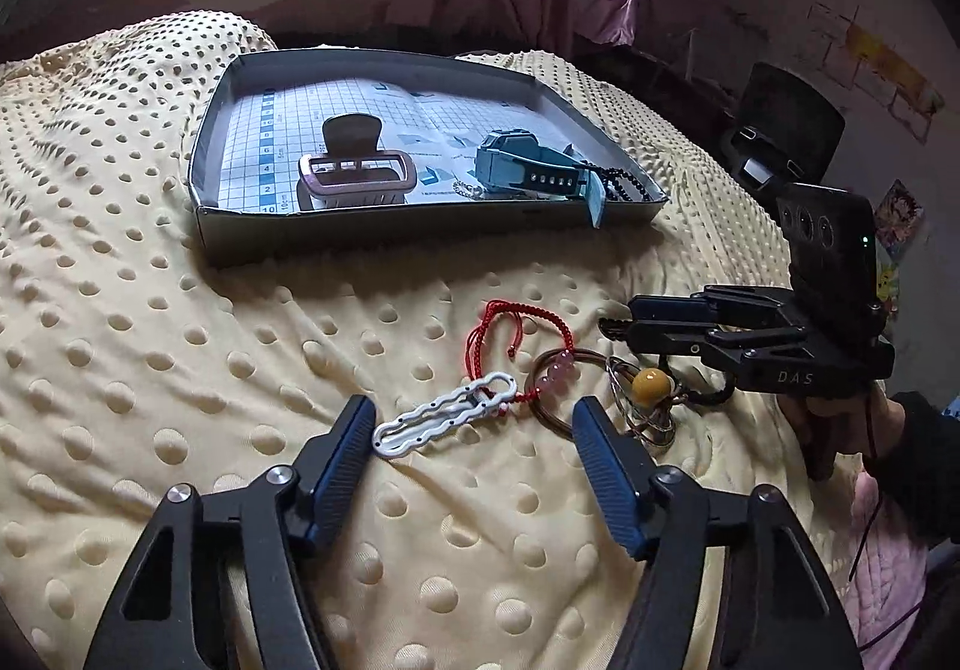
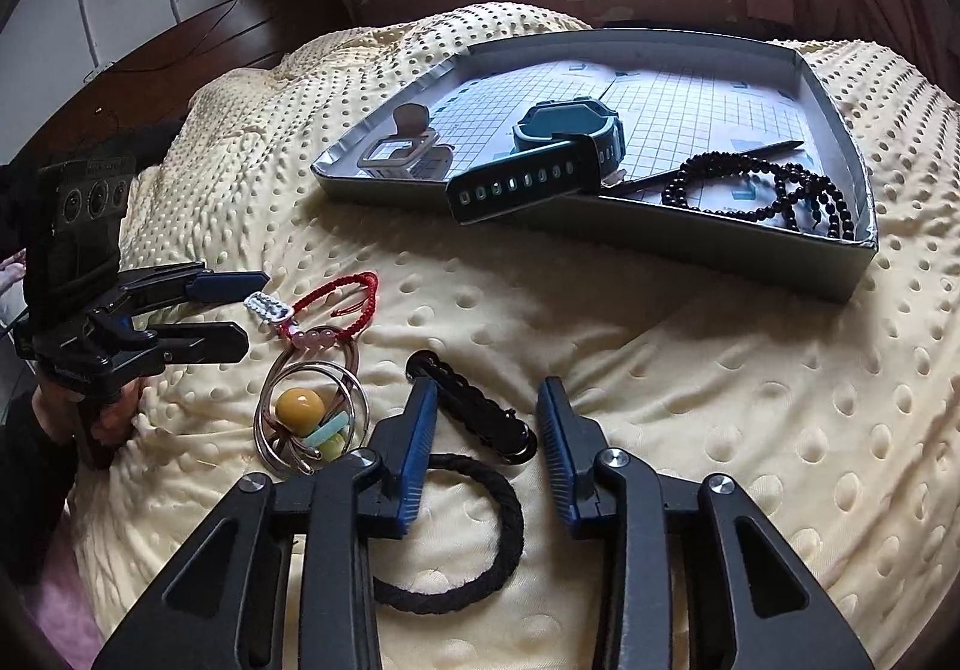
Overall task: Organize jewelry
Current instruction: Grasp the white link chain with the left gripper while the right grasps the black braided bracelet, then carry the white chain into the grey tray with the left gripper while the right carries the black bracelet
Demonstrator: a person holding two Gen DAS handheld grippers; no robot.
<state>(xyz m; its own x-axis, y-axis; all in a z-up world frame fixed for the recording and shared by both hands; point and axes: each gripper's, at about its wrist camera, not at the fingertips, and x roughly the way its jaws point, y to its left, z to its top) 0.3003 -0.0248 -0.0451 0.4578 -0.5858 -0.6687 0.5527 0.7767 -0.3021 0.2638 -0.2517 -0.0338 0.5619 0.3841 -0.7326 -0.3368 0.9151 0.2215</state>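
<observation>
The right gripper [image 2: 486, 430] hangs spread over a black braided clip [image 2: 474, 409] that lies on the yellow dotted blanket [image 2: 690, 418], well short of the grey tray [image 2: 750, 244]. The clip runs slantwise between the two fingers, one end close to the left-hand pad. To take it cleanly, I would turn the gripper so the pads meet its long sides, then lower and close near the middle. A black hair tie [image 2: 480, 538] lies nearer than the clip, under the gripper body, and could get snagged (worth watching).

On the side of the clip away from the tray, a bundle of metal rings with a yellow bead [image 2: 300, 406] sits close by. Farther out lie a red cord bracelet [image 1: 510, 346] and a white clip [image 1: 444, 421], with the left gripper [image 1: 474, 430] spread and empty above the white clip.

Inside the tray rest a claw clip [image 1: 357, 169], a blue watch [image 2: 570, 136] whose strap overhangs the near wall, and black beads [image 2: 774, 190]; the strap crowds the nearest way in.
</observation>
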